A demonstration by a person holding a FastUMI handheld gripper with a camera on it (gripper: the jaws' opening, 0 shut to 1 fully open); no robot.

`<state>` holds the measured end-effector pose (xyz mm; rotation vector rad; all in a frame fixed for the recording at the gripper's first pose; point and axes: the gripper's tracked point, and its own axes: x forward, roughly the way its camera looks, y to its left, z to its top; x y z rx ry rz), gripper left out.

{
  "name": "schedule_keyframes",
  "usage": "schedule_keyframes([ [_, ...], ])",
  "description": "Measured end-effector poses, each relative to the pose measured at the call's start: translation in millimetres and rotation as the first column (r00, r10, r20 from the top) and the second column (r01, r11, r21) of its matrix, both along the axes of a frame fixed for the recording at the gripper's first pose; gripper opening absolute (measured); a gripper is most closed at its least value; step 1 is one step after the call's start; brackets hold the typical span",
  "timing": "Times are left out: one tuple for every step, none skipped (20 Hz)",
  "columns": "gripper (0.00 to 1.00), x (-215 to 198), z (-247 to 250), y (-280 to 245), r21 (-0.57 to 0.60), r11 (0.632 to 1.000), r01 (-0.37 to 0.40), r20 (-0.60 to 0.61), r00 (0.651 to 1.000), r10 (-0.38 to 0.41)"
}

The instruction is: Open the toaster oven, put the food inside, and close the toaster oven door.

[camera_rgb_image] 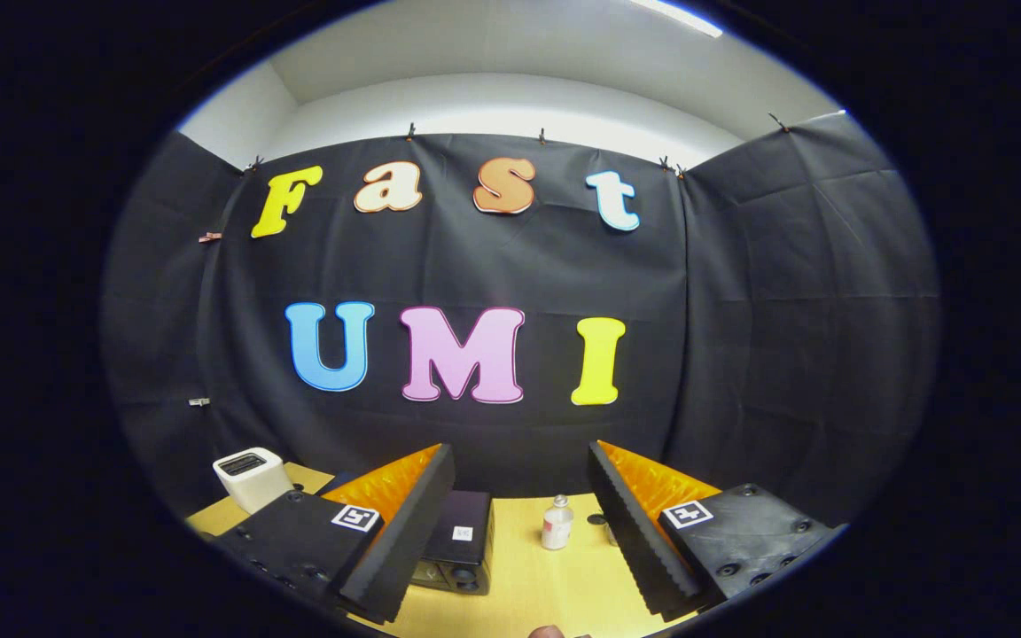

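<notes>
Up above the table (519, 576), the gripper (521, 523) hangs with its two fingers spread wide and nothing held between them. Each finger (400, 532) shows a black ridged pad on its inner face, orange plastic behind it, and a black-and-white square marker on the black mount. Below, the wooden top carries a black toaster oven (460, 542), partly hidden by the left finger and lying just ahead of it; whether its door is up or down cannot be told from this angle. Right of the oven, in the gap between the fingers, stands a small clear bottle (557, 523) with a white cap, upright and apart from the oven. Just beside it, against the right finger, sits a small dark object (597, 519) too small to identify. Beyond the left finger, a white box-shaped appliance (252, 477) rests near the table's far edge by the black cloth wall (785, 354).
</notes>
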<state>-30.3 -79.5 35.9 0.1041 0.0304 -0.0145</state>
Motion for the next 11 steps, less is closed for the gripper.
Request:
schedule_keyframes([
  [0.99,-9,2,-4,-0.003,1.000,-0.002,0.012,1.000,0.002],
  [0.99,-15,4,-7,-0.004,1.000,-0.004,0.019,1.000,0.004],
  [0.99,-18,5,-10,0.002,1.000,-0.008,0.023,1.000,0.008],
  [0.99,-12,7,-13,0.009,1.000,-0.011,0.026,1.000,0.011],
  [0.99,-12,8,-16,0.012,1.000,-0.012,0.032,0.999,0.012],
  [0.99,-12,7,-21,0.014,1.000,-0.011,0.033,0.999,0.010],
  [0.99,-12,5,-23,0.020,1.000,-0.013,0.032,0.999,0.013],
  [0.99,-13,4,-24,0.026,1.000,-0.015,0.027,1.000,0.014],
  [0.99,-13,1,-26,0.031,0.999,-0.018,0.019,1.000,0.017],
  [0.99,-12,-1,-30,0.032,0.999,-0.018,0.013,1.000,0.017],
  [0.99,-11,-3,-31,0.033,0.999,-0.017,0.009,1.000,0.017],
])
